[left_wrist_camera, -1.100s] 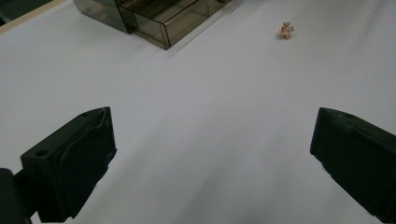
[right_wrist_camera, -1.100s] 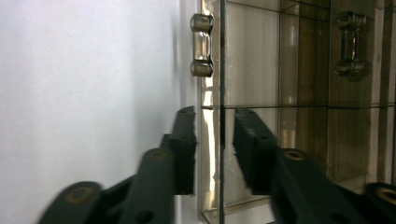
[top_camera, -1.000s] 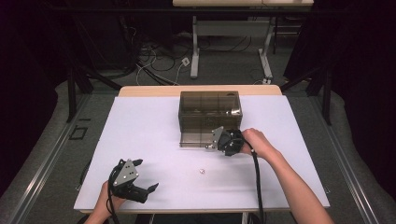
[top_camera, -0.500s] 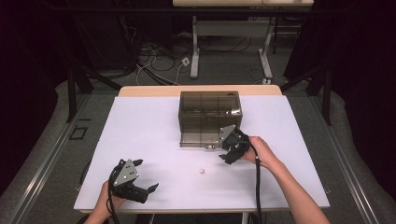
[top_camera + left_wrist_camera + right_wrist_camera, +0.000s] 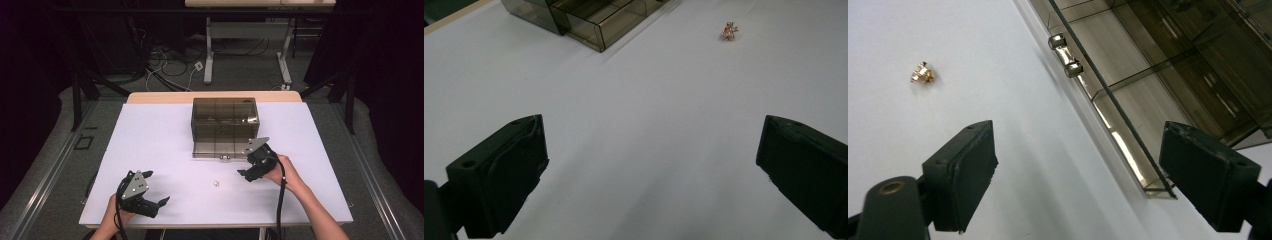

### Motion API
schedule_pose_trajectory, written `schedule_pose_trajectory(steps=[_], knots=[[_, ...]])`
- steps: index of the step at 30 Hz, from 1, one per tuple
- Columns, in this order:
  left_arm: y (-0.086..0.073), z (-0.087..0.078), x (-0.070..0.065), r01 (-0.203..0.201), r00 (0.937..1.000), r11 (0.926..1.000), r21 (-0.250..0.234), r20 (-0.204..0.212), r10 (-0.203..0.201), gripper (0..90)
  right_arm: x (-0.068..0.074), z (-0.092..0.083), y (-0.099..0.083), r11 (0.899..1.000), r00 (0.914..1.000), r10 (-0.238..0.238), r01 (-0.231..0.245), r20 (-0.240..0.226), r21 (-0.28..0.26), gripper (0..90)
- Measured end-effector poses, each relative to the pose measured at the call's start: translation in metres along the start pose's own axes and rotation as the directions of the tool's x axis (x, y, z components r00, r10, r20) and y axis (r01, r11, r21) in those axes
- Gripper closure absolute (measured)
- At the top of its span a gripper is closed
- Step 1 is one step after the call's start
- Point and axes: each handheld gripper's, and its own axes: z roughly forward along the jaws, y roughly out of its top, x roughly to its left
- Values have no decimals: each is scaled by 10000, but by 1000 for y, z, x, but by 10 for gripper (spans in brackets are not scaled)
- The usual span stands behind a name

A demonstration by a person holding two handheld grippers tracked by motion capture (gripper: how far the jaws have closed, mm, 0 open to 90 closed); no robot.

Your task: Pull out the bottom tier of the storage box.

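A dark room with loose cables on the floor surrounds a white counter [image 5: 150,145], on which stands one smoky transparent drawer box [image 5: 225,117] with its bottom drawer [image 5: 220,150] pulled out toward the person. The high view takes in both claws at once: the left claw [image 5: 159,205] rests near the counter's front edge, well apart from the box, and the right claw [image 5: 245,174] hovers just beside the drawer's front right corner. Both stand apart with nothing between them; the right claw's jaws have just been opening. One small gold trinket [image 5: 216,184] lies bare on the counter between the two claws, nearer the right. The right gripper view alone reveals the drawer's single metal handle [image 5: 1066,55]; the left gripper view shows the trinket's knobbly shape [image 5: 728,31].
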Motion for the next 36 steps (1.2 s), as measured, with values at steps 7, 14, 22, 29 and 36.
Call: schedule_pose_trajectory(steps=[7, 14, 22, 29, 36], knots=[[0, 0, 0, 37, 10000, 10000, 17, -24, -37, 2, 7, -6, -9, 9988, 9992, 395, -392, 88, -303, 94], [-1, -1, 1, 5, 10000, 10000, -42, -66, -5, 2, 16, -14, -18, 9956, 9971, 762, -758, 44, -553, 46], [0, -1, 1, -11, 10000, 10000, 10, -53, 11, 2, 27, -20, -27, 9926, 9952, 977, -976, -18, -716, 1], [-1, -2, 1, 0, 10000, 10000, 14, -34, 0, 2, 35, -23, -39, 9875, 9923, 1230, -1207, 167, -1014, 0], [-1, -1, 1, -1, 10000, 10000, -9, -34, 1, 2, 45, -32, -51, 9793, 9880, 1469, -1386, 468, -1477, 0]])
